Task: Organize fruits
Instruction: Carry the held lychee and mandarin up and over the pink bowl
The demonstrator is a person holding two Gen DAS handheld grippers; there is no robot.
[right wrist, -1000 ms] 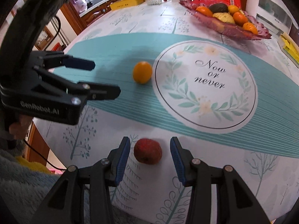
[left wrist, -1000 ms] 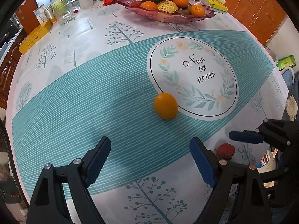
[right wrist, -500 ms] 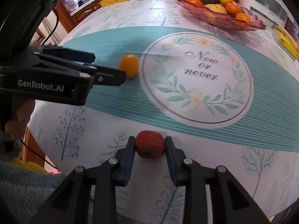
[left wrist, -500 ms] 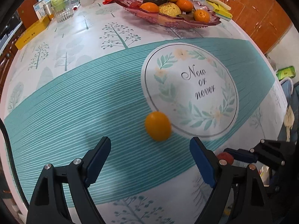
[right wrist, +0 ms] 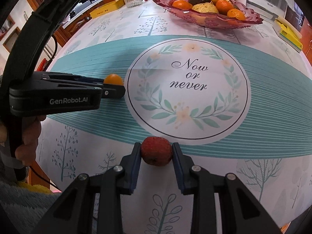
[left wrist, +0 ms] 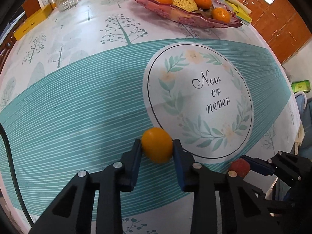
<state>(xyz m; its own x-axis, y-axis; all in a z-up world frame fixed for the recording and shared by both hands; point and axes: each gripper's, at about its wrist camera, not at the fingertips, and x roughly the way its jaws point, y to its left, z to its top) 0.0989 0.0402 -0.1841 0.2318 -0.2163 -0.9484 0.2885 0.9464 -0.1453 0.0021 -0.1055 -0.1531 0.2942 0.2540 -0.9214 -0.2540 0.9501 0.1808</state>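
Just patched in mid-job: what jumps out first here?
Both tools are shut on fruit at the table's near edge: the left tool grips an orange fruit, the right tool a red fruit. At the far side sits a red glass dish heaped with fruit.

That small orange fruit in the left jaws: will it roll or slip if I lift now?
The orange fruit is round and smooth, so it would probably roll if released on the flat tablecloth. The left gripper jaws press it on opposite sides near its widest part, so a slow lift should hold. Its glossy skin could slip if jerked.
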